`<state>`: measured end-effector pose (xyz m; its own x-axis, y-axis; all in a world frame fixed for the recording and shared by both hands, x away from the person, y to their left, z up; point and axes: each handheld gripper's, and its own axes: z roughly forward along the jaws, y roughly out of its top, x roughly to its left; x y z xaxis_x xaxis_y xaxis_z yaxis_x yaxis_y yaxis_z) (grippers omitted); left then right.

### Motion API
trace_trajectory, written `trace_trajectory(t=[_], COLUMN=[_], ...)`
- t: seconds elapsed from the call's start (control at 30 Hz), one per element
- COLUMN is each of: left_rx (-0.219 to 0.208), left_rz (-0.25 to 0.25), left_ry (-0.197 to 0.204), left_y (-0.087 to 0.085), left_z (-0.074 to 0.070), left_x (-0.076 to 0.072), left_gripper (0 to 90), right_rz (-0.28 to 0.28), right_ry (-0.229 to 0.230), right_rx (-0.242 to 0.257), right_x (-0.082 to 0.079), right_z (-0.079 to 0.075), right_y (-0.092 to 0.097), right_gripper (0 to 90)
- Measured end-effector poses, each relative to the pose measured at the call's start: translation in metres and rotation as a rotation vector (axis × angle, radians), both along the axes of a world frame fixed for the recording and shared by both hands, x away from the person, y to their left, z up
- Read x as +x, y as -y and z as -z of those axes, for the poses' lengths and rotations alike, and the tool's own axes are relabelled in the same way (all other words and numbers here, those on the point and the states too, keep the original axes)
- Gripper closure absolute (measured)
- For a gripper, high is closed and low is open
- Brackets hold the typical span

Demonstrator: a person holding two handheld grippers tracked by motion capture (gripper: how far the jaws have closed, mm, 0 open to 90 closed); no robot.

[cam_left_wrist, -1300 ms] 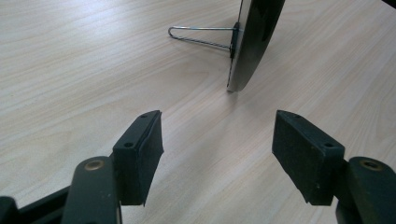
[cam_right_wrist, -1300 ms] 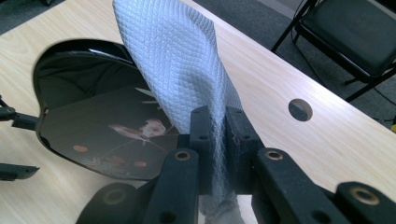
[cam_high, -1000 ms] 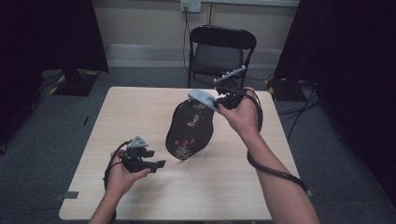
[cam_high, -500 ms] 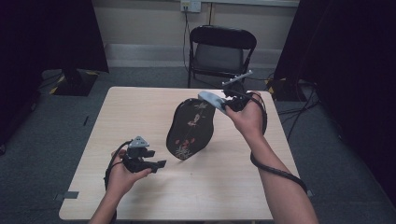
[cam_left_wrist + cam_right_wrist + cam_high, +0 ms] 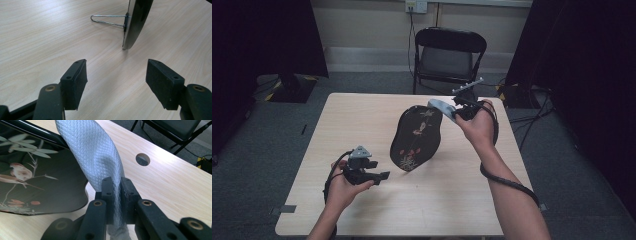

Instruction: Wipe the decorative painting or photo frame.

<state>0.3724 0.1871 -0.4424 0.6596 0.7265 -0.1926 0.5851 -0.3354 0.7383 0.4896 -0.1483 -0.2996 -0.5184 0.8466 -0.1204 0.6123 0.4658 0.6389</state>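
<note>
Right gripper [image 5: 116, 195] clamped tight on a strip of pale grey waffle-weave cloth [image 5: 96, 150], jaws pressed flat against the fabric at lower centre of the right gripper view, cloth rising from there to the top of the frame and draping over the upper rim of a black lacquered plaque [image 5: 37, 175] painted with a bird, leaves and reddish blossoms. Seen from the high view, the same gripper [image 5: 459, 107] right of centre, cloth [image 5: 442, 107] touching the top edge of the plaque [image 5: 416, 137], which stands tilted near the middle of the light wooden table [image 5: 462, 200]. Round cable hole [image 5: 143, 159] in the tabletop at upper right of the right gripper view. Left gripper [image 5: 116, 83] spread wide and empty, black pads at lower left and lower right of its view, bare wood between them; plaque edge [image 5: 135, 22] at top centre, propped on a thin wire stand [image 5: 107, 20] reaching left across the table. In the high view, left gripper [image 5: 379, 176] at lower left, apart from the plaque. Black folding chair [image 5: 449, 55] beyond the far table edge at top centre.
</note>
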Motion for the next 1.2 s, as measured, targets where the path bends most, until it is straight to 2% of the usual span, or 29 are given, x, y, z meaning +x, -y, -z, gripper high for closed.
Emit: trace_trajectory(t=[0.13,0.33,0.6,0.77,0.87,0.93,0.97,1.03,1.07,1.1,1.17,1.2], left_rx=[0.001,0.004,0.002,-0.014,-0.022,-0.028,-0.026,-0.032,-0.041,-0.041,-0.039,-0.047], left_rz=[-0.001,-0.009,-0.008,0.006,0.027,0.033,0.033,0.047,0.057,0.057,0.055,0.06], left_ry=[0.001,0.026,0.079,0.104,0.108,0.107,0.098,0.08,0.053,0.053,0.053,0.036], left_y=[0.002,0.005,0.014,0.021,0.026,0.03,0.03,0.031,0.032,0.032,0.033,0.033], left_z=[0.0,0.0,-0.004,-0.008,-0.009,-0.009,-0.009,-0.008,-0.008,-0.008,-0.008,-0.009], left_x=[0.002,0.006,0.015,0.02,0.023,0.023,0.024,0.025,0.025,0.025,0.025,0.025], left_gripper=[33.1,33.4,36.2,39.5,44.5,52.8,55.0,65.3,66.4,74.6,75.8,76.2], right_rz=[0.008,0.019,0.019,0.026,0.032,0.033,0.035,0.035,0.034,0.034,0.034,0.035], right_ry=[0.002,-0.009,-0.013,-0.016,-0.022,-0.027,-0.029,-0.034,-0.034,-0.034,-0.038,-0.038], right_rx=[-0.011,-0.013,-0.023,-0.032,-0.037,-0.037,-0.039,-0.04,-0.04,-0.04,-0.046,-0.049], right_x=[0.001,0.002,0.0,-0.002,-0.002,-0.002,-0.003,-0.003,-0.004,-0.004,-0.005,-0.005], right_z=[0.005,0.011,0.015,0.017,0.019,0.021,0.023,0.025,0.025,0.025,0.028,0.029], right_y=[0.004,0.008,0.009,0.012,0.014,0.015,0.015,0.016,0.015,0.015,0.015,0.016], right_gripper=[82.8,82.8,82.8,82.8,82.8,82.8,82.8,82.8,82.8,82.8,82.8,82.8])
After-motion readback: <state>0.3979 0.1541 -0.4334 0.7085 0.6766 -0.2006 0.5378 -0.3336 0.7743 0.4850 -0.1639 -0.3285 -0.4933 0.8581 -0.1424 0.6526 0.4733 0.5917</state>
